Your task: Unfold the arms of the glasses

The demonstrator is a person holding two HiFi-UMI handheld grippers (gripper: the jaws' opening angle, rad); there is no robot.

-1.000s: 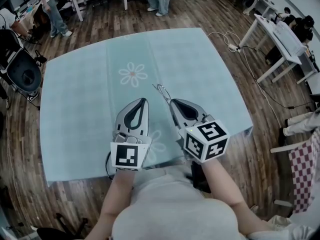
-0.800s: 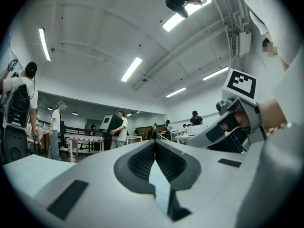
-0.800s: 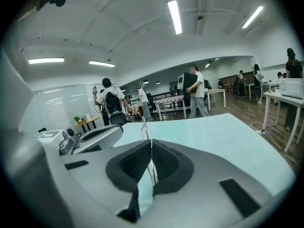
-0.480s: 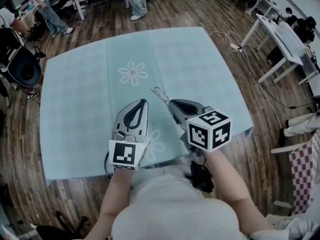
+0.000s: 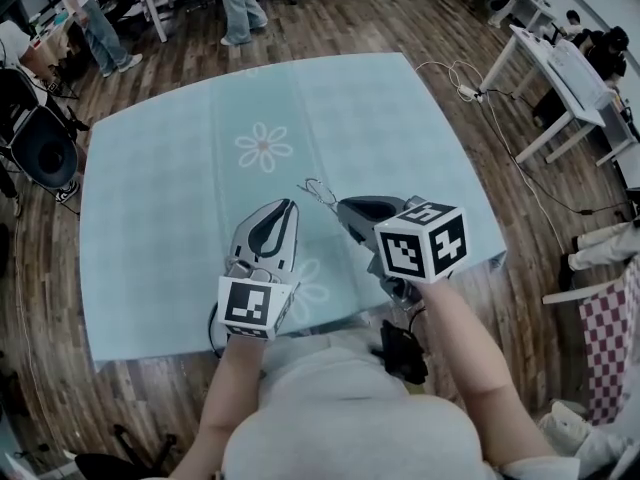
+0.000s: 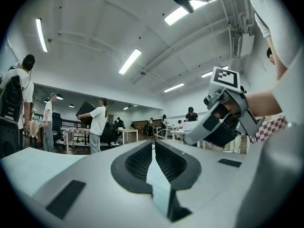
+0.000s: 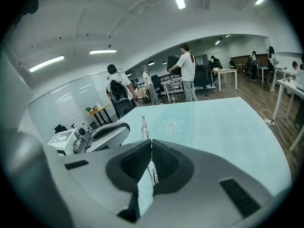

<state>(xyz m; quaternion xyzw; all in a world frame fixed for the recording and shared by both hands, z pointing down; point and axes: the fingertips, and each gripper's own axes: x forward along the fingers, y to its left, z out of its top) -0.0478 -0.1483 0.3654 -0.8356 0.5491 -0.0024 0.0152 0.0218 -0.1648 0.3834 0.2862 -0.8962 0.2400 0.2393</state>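
The glasses (image 5: 318, 190) are thin wire ones and hang just above the pale blue tablecloth (image 5: 150, 188), near the table's middle. My right gripper (image 5: 341, 206) is shut on them from the right. In the right gripper view the wire frame (image 7: 144, 127) runs up out of the closed pads (image 7: 137, 163). My left gripper (image 5: 288, 204) hovers close on the glasses' left, level, jaws shut with nothing between them (image 6: 153, 144). From the left gripper view, the right gripper (image 6: 223, 122) shows at the right. Whether the glasses' arms are folded is too fine to tell.
A white daisy print (image 5: 264, 148) lies on the cloth beyond the grippers. People stand past the table's far edge (image 5: 238, 3). White desks (image 5: 560, 78) and a floor cable (image 5: 500, 138) are at the right, a black chair (image 5: 40, 143) at the left.
The right gripper has tipped so its marker cube stands higher, and the glasses have shifted slightly left. The left gripper has stayed put. A person at the back has walked left.
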